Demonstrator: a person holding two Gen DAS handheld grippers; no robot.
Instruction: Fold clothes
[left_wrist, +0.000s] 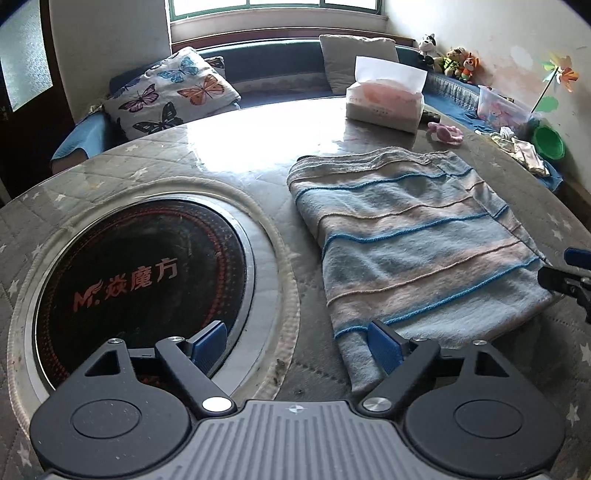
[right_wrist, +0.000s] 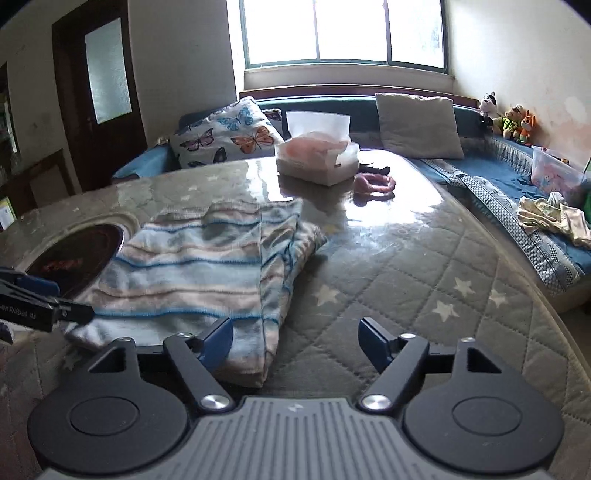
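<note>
A folded striped knit garment (left_wrist: 417, 243), pale blue and beige with blue lines, lies flat on the quilted table (left_wrist: 258, 177). My left gripper (left_wrist: 297, 345) is open at its near left corner, the right finger over the cloth edge, nothing held. In the right wrist view the same garment (right_wrist: 199, 266) lies left of centre. My right gripper (right_wrist: 295, 339) is open at its near right corner, its left finger over the fabric. The right gripper's tip (left_wrist: 565, 280) shows at the left view's right edge; the left gripper (right_wrist: 37, 299) shows at the far left.
A round black cooktop (left_wrist: 140, 280) is set into the table, left of the garment. A tissue pack (left_wrist: 384, 103) and a pink item (left_wrist: 445, 133) sit at the far side. Behind are a bench with cushions (right_wrist: 417, 123), plush toys (right_wrist: 513, 122) and loose clothes (right_wrist: 554, 218).
</note>
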